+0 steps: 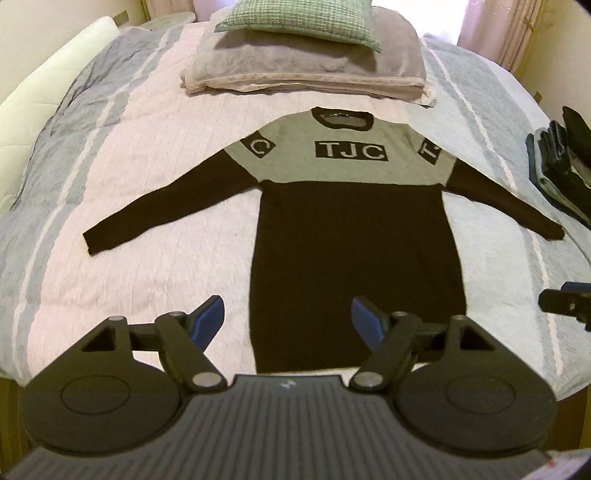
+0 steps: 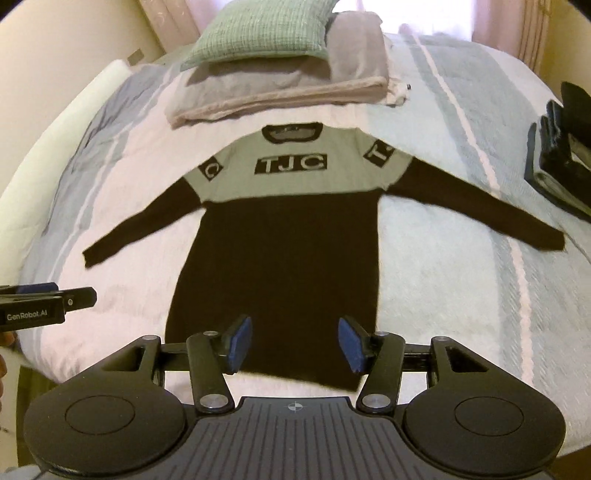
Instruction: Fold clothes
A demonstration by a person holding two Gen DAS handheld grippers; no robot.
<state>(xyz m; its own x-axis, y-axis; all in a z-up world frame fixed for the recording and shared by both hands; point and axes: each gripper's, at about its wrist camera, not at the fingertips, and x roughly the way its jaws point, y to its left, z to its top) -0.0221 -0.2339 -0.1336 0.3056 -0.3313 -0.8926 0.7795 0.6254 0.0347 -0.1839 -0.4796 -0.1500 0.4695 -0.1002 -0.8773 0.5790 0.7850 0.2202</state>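
Note:
A long black sweater with a grey yoke marked "TJC" lies flat and face up on the bed, both sleeves spread out to the sides, hem nearest me. My left gripper hovers open above the hem's left corner, blue pads wide apart and empty. Over the hem's middle, my right gripper is open too, nothing between its blue pads. Each gripper shows at the edge of the other's view: the right gripper and the left gripper.
The bed has a pink and blue striped cover. Folded grey blankets with a green cushion on top sit beyond the collar. A pile of folded dark clothes lies at the right edge.

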